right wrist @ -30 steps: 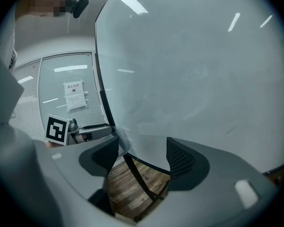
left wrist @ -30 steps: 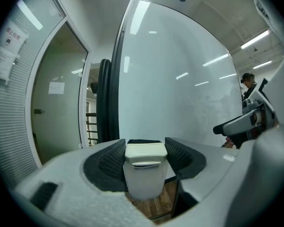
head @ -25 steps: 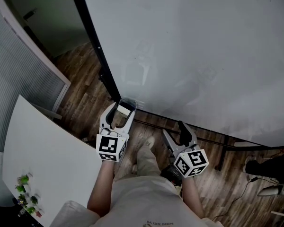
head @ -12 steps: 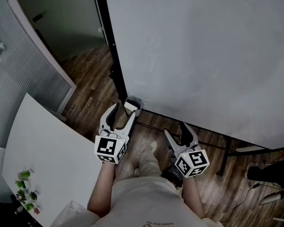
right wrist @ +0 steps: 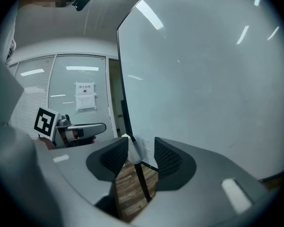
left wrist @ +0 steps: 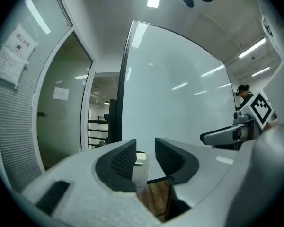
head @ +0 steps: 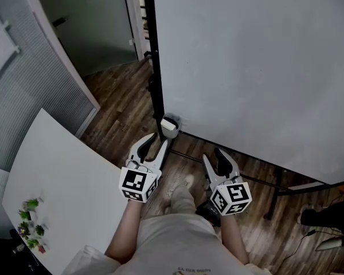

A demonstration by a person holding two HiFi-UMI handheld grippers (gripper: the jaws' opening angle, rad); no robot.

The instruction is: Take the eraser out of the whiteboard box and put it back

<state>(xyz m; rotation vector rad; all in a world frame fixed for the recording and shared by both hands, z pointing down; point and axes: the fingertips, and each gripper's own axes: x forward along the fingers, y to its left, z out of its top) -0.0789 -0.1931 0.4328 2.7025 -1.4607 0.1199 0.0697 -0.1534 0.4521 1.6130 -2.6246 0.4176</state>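
A small, pale, open-topped whiteboard box (head: 170, 125) hangs at the lower left corner of a large blank whiteboard (head: 246, 67), tight beside the board's black upright frame post (head: 155, 67). The box looks whitish and partly see-through. Its contents are too small to make out, so the eraser cannot be told apart from the box. A person stands over a dark wood floor (head: 120, 102), holding a tool in each hand, with a white surface (head: 57, 176) to their left. Compared with a second ago, the box no longer sits right at the tips of the left tool (head: 155, 144); it now lies just beyond them, up and to the right, near but not touching. The jaws of the left tool have just been closing and now stand narrow, with nothing between the pads. In the left gripper view the box (left wrist: 139, 169) shows only through the thin gap of the left tool (left wrist: 145, 155), past the pads. The right tool (head: 213, 158) is farther from the box, to its lower right. Its jaws have also just been closing and now stand partly apart, gripping nothing. In the right gripper view the box (right wrist: 134, 148) and the frame post appear beyond the open gap of the right tool (right wrist: 141, 152).
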